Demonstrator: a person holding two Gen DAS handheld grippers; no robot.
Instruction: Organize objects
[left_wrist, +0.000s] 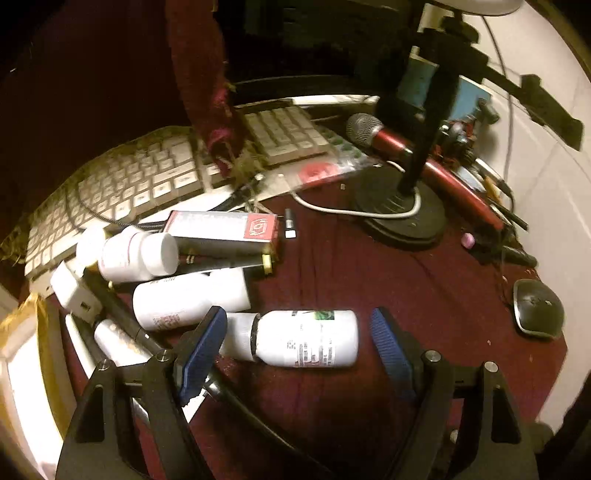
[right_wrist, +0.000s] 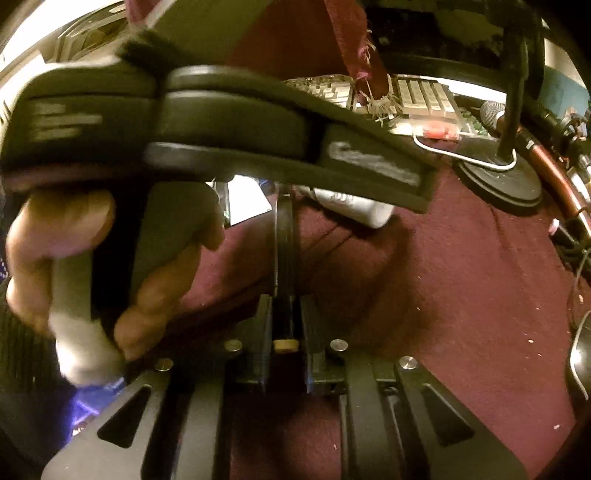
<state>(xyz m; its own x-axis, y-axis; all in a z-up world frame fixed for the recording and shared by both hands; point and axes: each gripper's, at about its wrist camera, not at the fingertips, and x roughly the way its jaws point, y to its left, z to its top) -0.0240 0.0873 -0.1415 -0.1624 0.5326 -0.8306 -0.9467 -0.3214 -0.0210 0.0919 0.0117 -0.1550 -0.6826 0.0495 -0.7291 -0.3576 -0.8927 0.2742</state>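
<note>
In the left wrist view my left gripper (left_wrist: 299, 332) is open, its blue pads either side of a white labelled bottle (left_wrist: 306, 338) lying on the maroon cloth (left_wrist: 369, 266). Left of it lie more white bottles (left_wrist: 190, 299), a capped white bottle (left_wrist: 138, 253), a grey and red box (left_wrist: 221, 229) and a black pen (left_wrist: 221, 262). In the right wrist view my right gripper (right_wrist: 284, 314) is shut on a thin black pen-like stick (right_wrist: 284, 236) that points forward. The other hand-held gripper (right_wrist: 184, 122) crosses the upper left and hides most objects.
A white keyboard (left_wrist: 147, 177) lies behind the pile. A black stand base (left_wrist: 399, 214) with a white cable, a red microphone (left_wrist: 380, 134) and a black mouse (left_wrist: 537, 308) are to the right. A white charger (left_wrist: 75, 291) sits at the left edge.
</note>
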